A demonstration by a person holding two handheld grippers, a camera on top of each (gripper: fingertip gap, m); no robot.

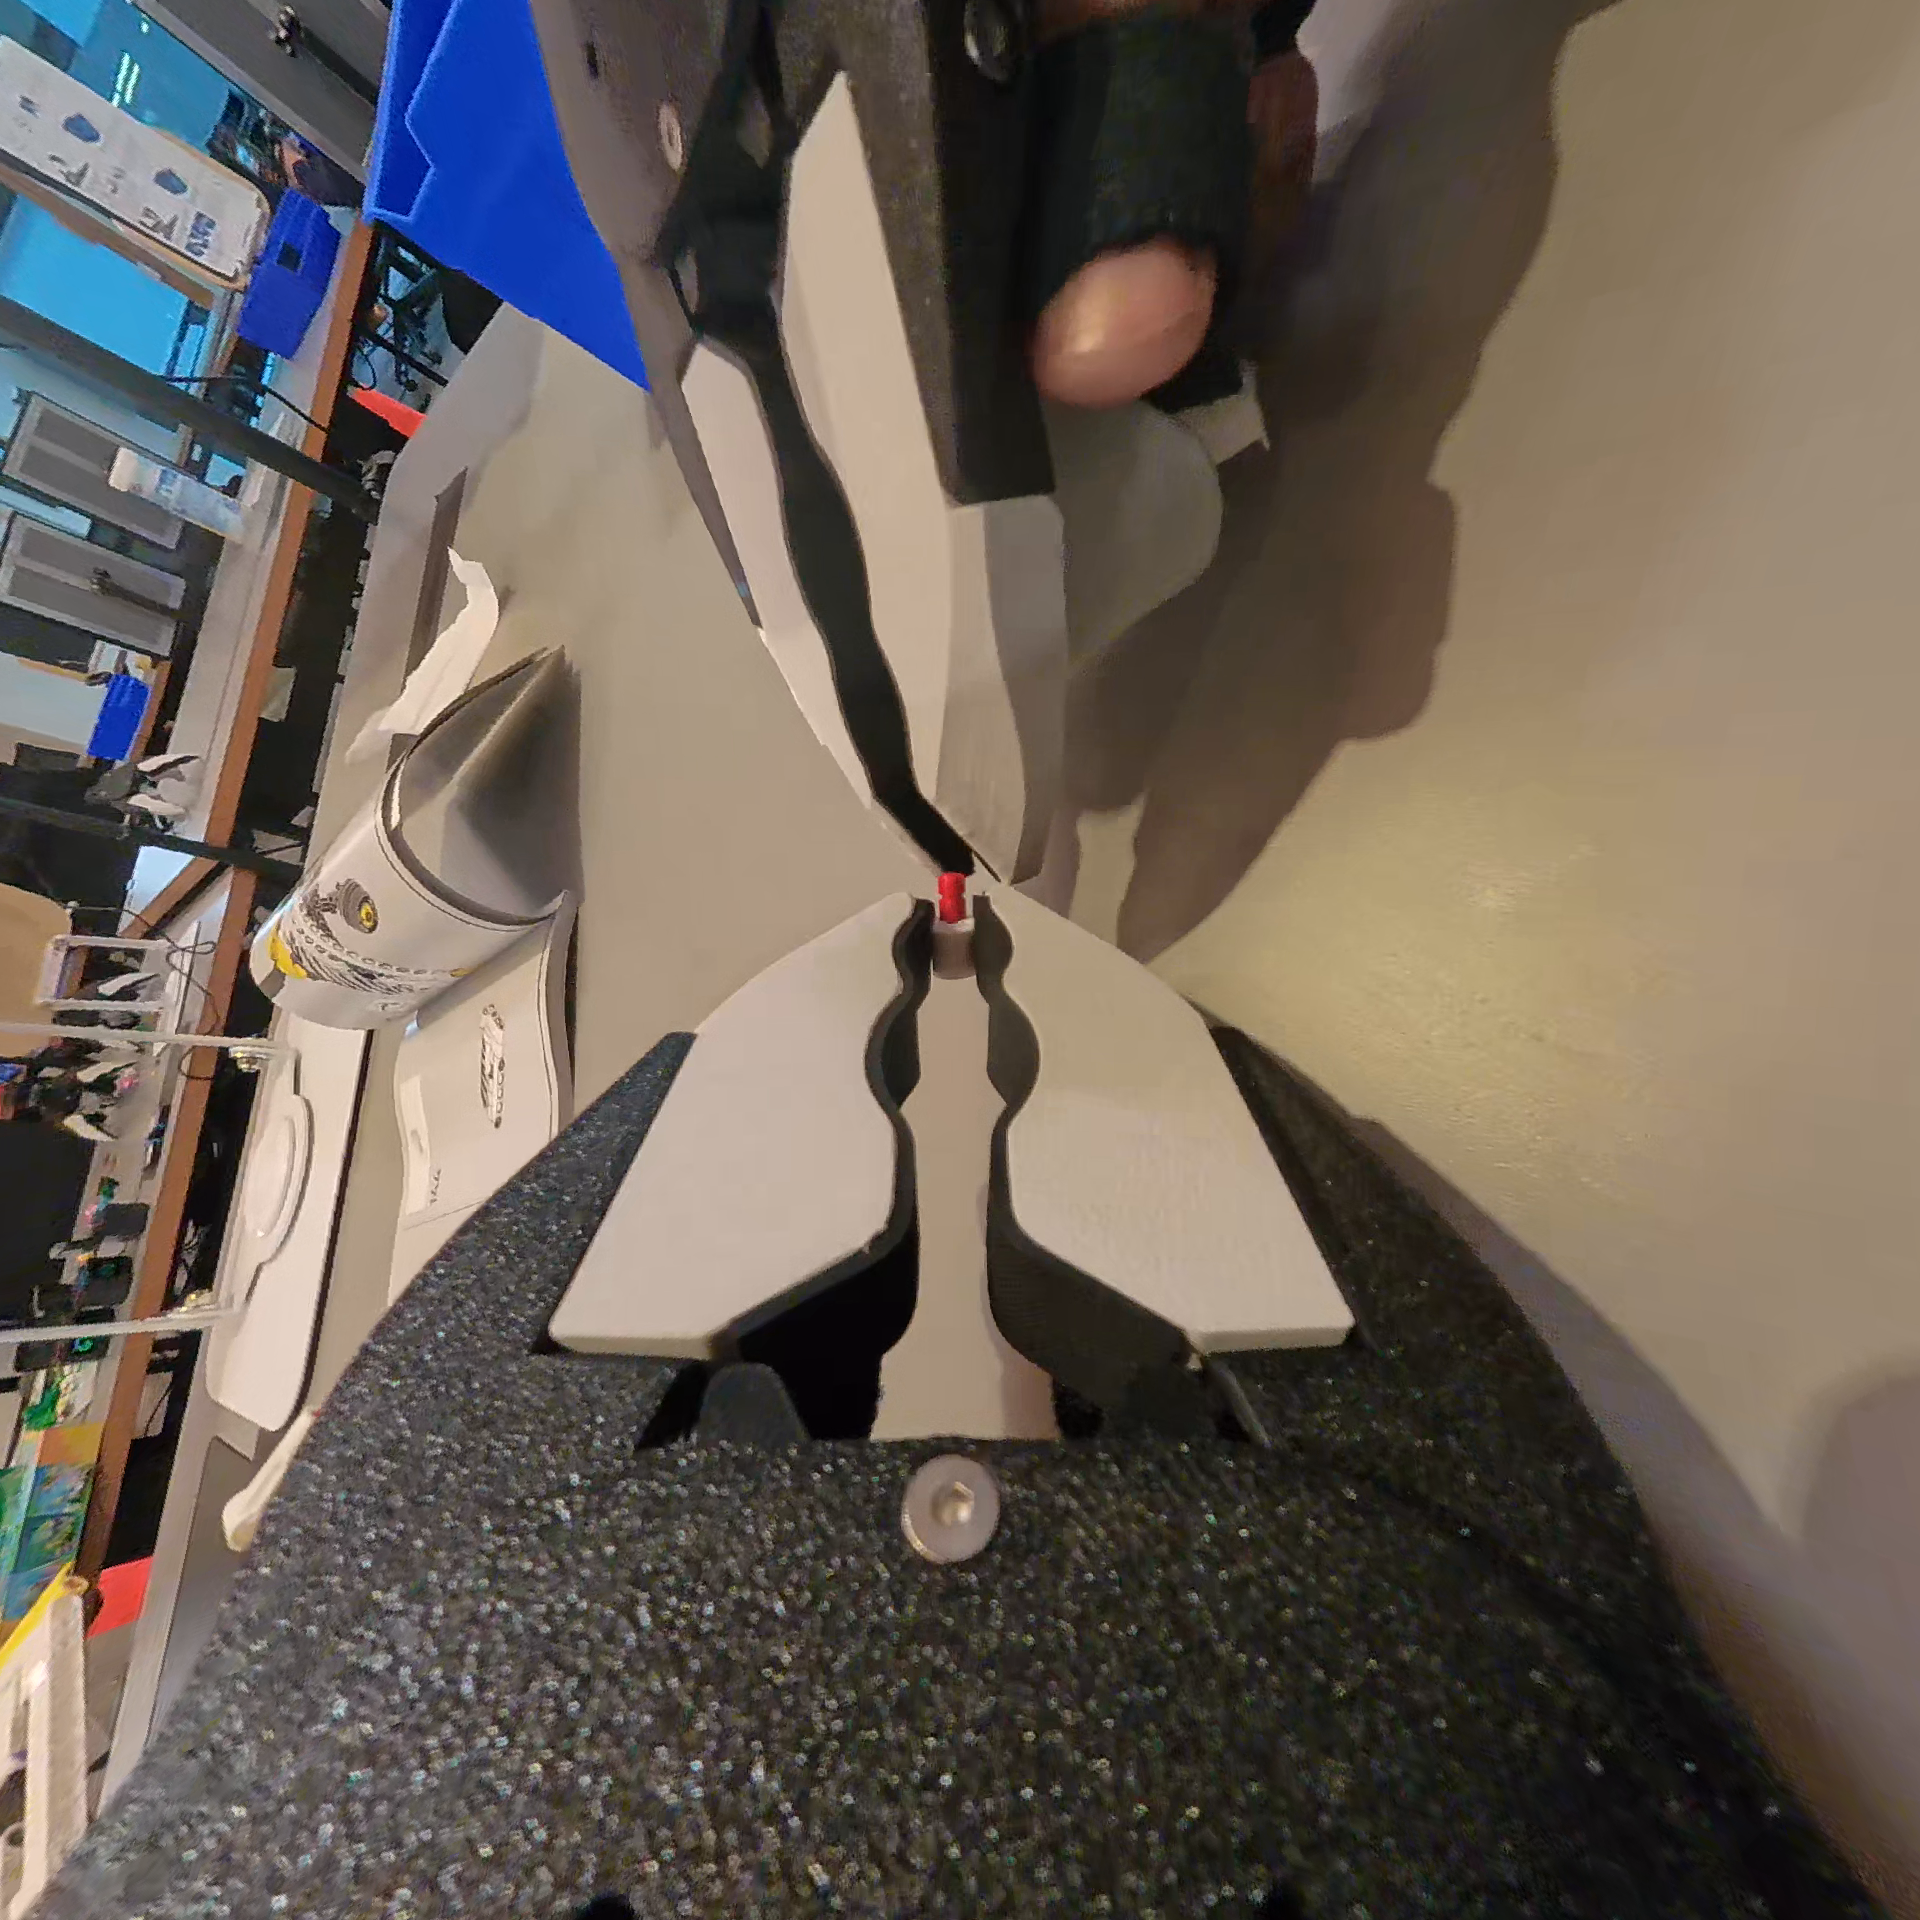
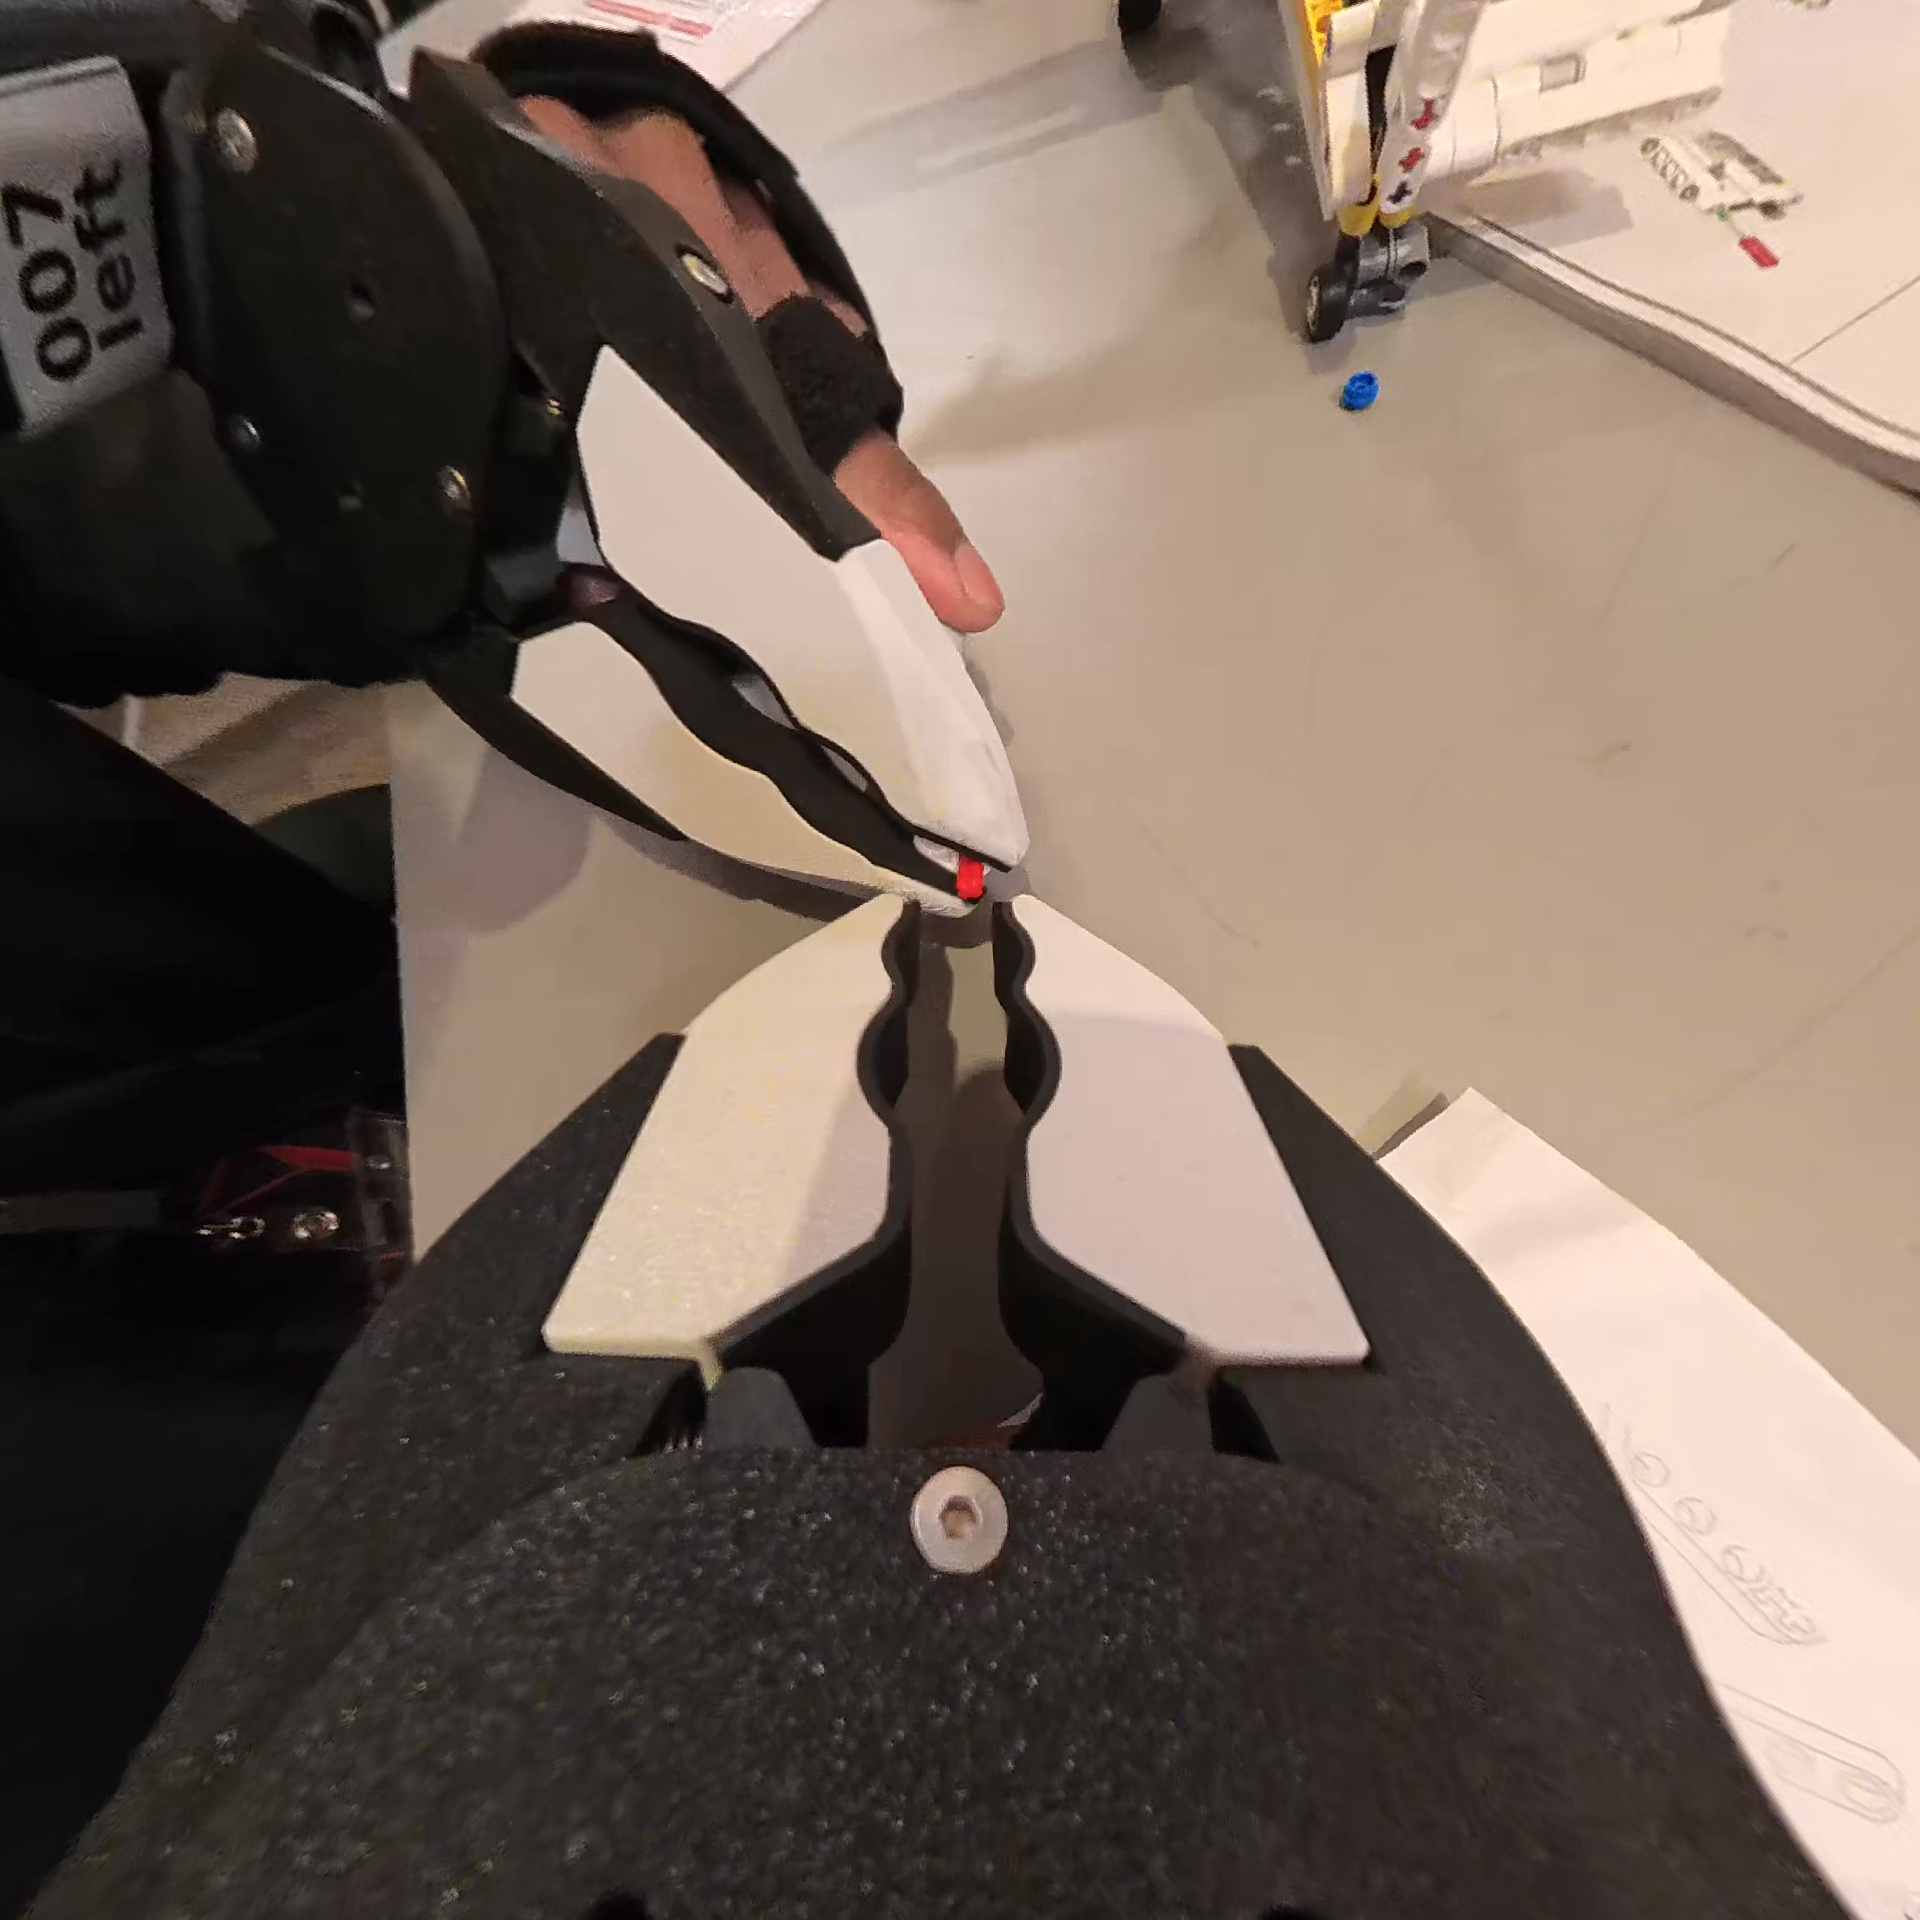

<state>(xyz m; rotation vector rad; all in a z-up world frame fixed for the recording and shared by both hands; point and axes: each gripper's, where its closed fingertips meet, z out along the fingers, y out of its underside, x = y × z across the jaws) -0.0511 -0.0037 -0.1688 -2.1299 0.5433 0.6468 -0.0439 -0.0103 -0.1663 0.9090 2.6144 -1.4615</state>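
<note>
small grey bush [image 1: 953, 954] with a red plastic pin [image 1: 950, 896] is clamped by the left gripper [image 1: 953, 935]. right gripper [image 2: 956, 914], at 12 o'clock, is parted about the pin, not gripping. pin seating seems underway; steady alignment needed.

Our two hand-held grippers, black and white

Our left gripper [image 1: 951, 914] and right gripper [image 2: 956, 914] each carry white fingers [image 1: 790, 1122] lined with wavy black pads; behind them sits a speckled black body with one silver screw [image 2: 958, 1535], and a black strap [image 2: 831, 374] wraps our hand.
</note>
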